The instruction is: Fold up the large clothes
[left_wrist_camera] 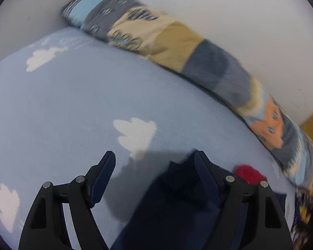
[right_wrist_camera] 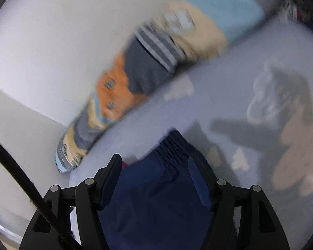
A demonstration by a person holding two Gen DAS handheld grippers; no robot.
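A navy garment [right_wrist_camera: 156,198] lies on the cloud-print sheet [left_wrist_camera: 73,104], its gathered end pointing toward the patchwork bolster [left_wrist_camera: 177,48] by the wall. Left gripper [left_wrist_camera: 155,160] and right gripper [right_wrist_camera: 154,164] both stand apart, cloth between the jaws unpinched

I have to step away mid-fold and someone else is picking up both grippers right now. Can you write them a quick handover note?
Left gripper: open, nothing pinched; the navy garment lies under its right finger.
Right gripper: open over the garment's gathered edge, pads not pressing.
Garment lies on the cloud-print sheet, near the patterned bolster along the wall. A red item sits beside it.
Done: garment is laid down, not held.
Left: how far the fold has got cannot be told; check, then regrip.
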